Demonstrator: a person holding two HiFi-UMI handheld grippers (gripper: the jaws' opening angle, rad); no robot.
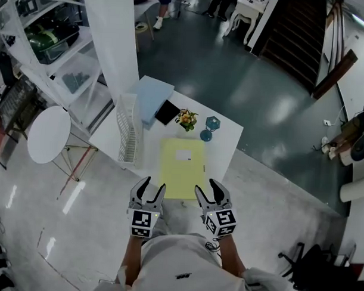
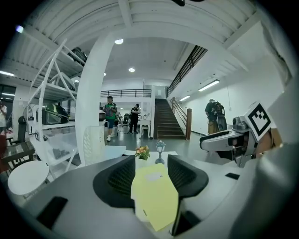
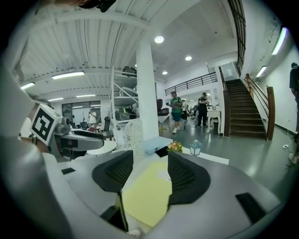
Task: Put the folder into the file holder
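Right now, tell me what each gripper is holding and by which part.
Nothing. The left gripper and right gripper hover with jaws apart by the yellow folder's near edge, not gripping it.

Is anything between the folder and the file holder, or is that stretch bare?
Bare. The head view shows only a strip of white table between the folder and the file holder.

White surface (image 1: pixel 227 134) ahead of left claw (image 1: pixel 154 183) and right claw (image 1: pixel 206 185). White column (image 1: pixel 111 38) ahead-left of left claw; round white table (image 1: pixel 48 134) further left; shelving rack (image 1: pixel 48 42) beyond table. Dark glossy floor (image 1: pixel 244 84) beyond surface. Staircase (image 2: pixel 163 123) far ahead. Round ceiling lights (image 3: pixel 159 39) lit.
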